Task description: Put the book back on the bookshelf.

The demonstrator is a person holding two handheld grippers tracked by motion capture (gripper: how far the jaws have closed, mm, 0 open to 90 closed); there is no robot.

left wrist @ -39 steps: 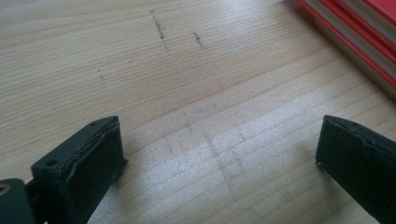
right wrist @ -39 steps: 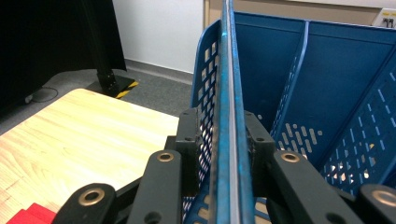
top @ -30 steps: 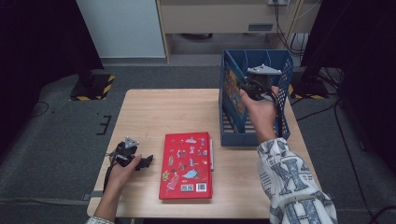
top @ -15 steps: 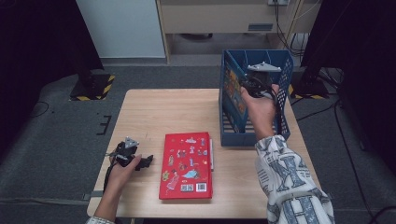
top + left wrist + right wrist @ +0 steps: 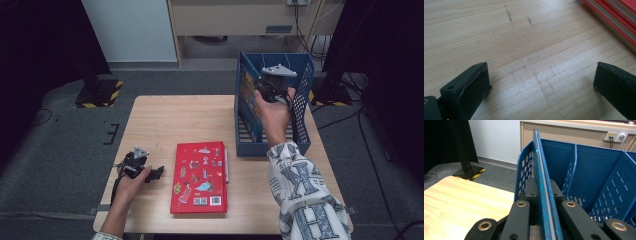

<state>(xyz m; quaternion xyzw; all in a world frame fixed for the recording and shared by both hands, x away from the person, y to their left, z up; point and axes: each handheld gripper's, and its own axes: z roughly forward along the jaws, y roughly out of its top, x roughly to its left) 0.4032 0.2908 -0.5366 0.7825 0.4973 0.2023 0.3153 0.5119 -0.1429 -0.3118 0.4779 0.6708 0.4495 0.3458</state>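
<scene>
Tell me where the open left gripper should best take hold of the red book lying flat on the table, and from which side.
Probably the long left edge of the red book, coming in low along the table from the left gripper, which rests open beside it. The book lies flat, so only its thin edges offer a bite; the left gripper view shows that edge raised just off the wood, facing the jaws.

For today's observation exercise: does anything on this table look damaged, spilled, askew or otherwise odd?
Nothing stands out. The red book lies flat and square on the table. The blue file rack stands upright, with a blue book clamped upright in the right gripper at its left wall. Only faint scuffs mark the wood.
</scene>
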